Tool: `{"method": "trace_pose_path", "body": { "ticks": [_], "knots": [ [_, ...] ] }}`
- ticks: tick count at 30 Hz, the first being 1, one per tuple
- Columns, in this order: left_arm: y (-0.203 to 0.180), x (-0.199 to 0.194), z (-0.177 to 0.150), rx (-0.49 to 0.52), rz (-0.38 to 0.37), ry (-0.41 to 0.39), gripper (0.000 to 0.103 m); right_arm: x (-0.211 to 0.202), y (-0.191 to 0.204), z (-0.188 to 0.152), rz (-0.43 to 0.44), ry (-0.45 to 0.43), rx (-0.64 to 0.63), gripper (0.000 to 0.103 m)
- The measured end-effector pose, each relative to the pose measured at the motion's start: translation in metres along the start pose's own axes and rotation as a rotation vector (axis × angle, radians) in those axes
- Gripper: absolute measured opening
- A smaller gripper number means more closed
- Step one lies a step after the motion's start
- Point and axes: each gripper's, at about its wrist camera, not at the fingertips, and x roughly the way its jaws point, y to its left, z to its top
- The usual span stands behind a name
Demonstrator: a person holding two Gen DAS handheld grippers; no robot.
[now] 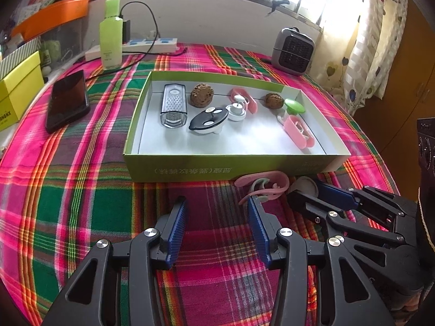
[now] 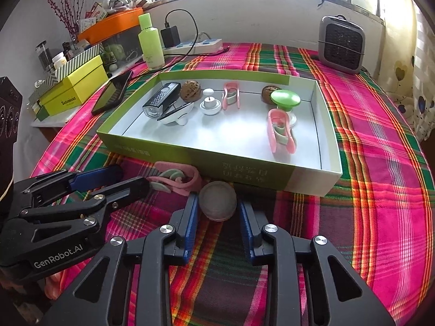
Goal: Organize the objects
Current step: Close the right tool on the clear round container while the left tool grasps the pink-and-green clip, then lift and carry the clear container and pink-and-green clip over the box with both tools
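Right wrist view: right tongs (image 2: 217, 206) clamp a translucent ball (image 2: 217, 200); left tongs (image 1: 217, 209) apart.

Green bottle (image 2: 150, 44) stood upright at far left of plaid cloth (image 2: 380, 190). Power strip (image 2: 198, 45) laid behind it, black charger (image 2: 170, 35) plugged in. Dark phone (image 1: 68, 100) laid flat nearby. Grey heater (image 2: 342, 44) placed far right. Yellow box (image 2: 73, 87) seen at left edge.

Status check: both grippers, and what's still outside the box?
Left gripper open beside pink clip. Right gripper around translucent ball, pads about touching; grip unconfirmed. Both items on cloth against green box front wall. Nothing blocking.
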Motion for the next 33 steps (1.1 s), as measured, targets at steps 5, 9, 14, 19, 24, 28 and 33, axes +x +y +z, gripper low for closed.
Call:
{"method": "trace_pose_path", "body": {
  "ticks": [5,9,14,19,24,28,33],
  "knots": [
    [-0.01,0.004,0.002,0.056,-0.018,0.01,0.044,-0.005,-0.006,-0.003,-0.011,-0.006,0.009,0.03],
    [-0.021,0.008,0.004,0.108,-0.049,0.017,0.045,-0.014,-0.014,-0.009,-0.029,-0.019,0.026,0.03],
    [-0.029,0.011,0.005,0.131,-0.101,0.023,0.045,-0.023,-0.029,-0.014,-0.05,-0.031,0.063,0.03],
    [-0.036,0.009,0.001,0.133,-0.133,0.038,0.045,-0.028,-0.036,-0.017,-0.059,-0.038,0.082,0.03],
    [-0.046,0.006,-0.004,0.146,-0.174,0.052,0.045,-0.03,-0.042,-0.02,-0.064,-0.042,0.097,0.03],
    [-0.058,0.005,-0.009,0.175,-0.198,0.065,0.045,-0.032,-0.046,-0.023,-0.066,-0.044,0.109,0.03],
    [-0.062,0.0,-0.01,0.183,-0.21,0.059,0.045,-0.032,-0.045,-0.024,-0.059,-0.044,0.107,0.03]
  ]
}}
